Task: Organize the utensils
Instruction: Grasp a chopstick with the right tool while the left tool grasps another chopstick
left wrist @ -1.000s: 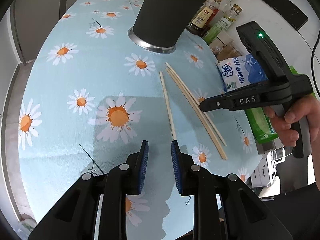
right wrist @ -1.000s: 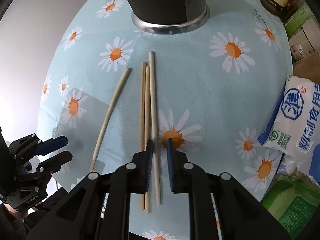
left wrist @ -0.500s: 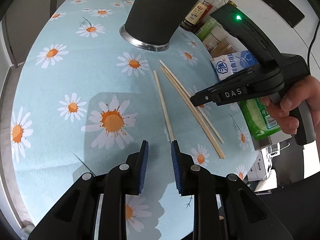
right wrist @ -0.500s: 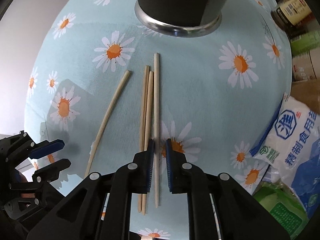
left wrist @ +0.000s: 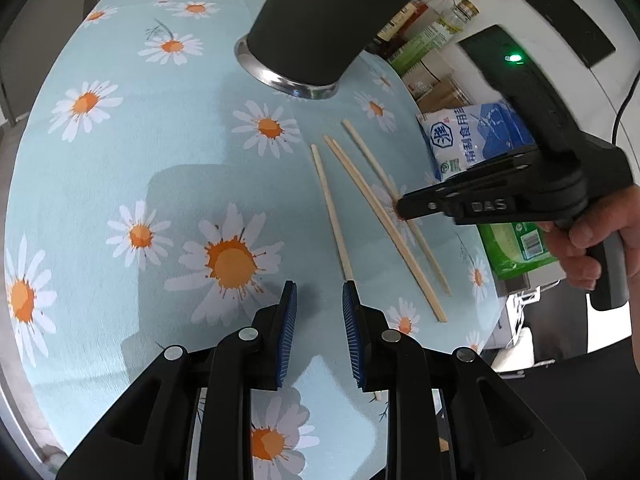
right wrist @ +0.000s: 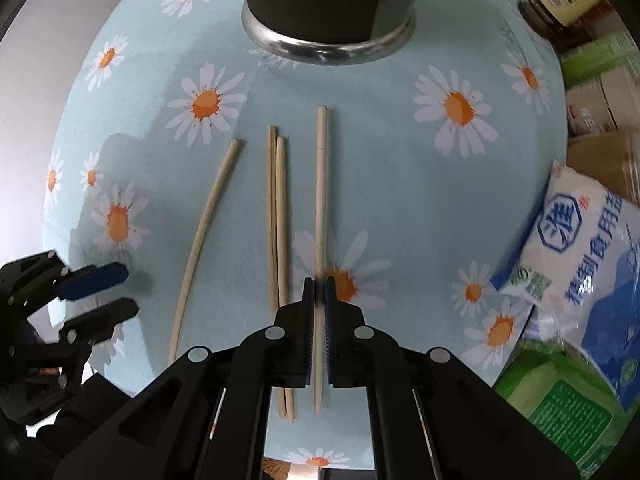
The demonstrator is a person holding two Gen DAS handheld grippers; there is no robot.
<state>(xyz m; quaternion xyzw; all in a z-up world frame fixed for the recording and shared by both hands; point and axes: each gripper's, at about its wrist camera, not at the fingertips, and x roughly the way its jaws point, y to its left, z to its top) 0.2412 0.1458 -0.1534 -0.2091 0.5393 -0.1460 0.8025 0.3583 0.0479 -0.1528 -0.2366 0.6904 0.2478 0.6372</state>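
Observation:
Several wooden chopsticks lie on the daisy tablecloth (left wrist: 160, 140) in front of a black utensil holder (left wrist: 332, 20) with a steel base. My right gripper (right wrist: 319, 280) points straight down and its jaws are closing onto the rightmost chopstick (right wrist: 321, 184), whose shaft runs between the pads. A pair of chopsticks (right wrist: 278, 216) lies just left of it, and a single chopstick (right wrist: 208, 224) farther left. My left gripper (left wrist: 319, 292) is open and low over the cloth, with the near end of that single chopstick (left wrist: 330, 208) by its right fingertip. Nothing is between its pads.
A blue and white salt bag (right wrist: 580, 248) and a green pack (left wrist: 512, 240) lie off the table's right edge. Bottles (left wrist: 432, 28) stand behind them near the holder. A hand (left wrist: 592, 240) grips the right gripper's handle.
The right gripper's jaws have narrowed from a small gap to pressing on the rightmost chopstick. The left gripper has drifted a little closer to the single chopstick's near end, still open.

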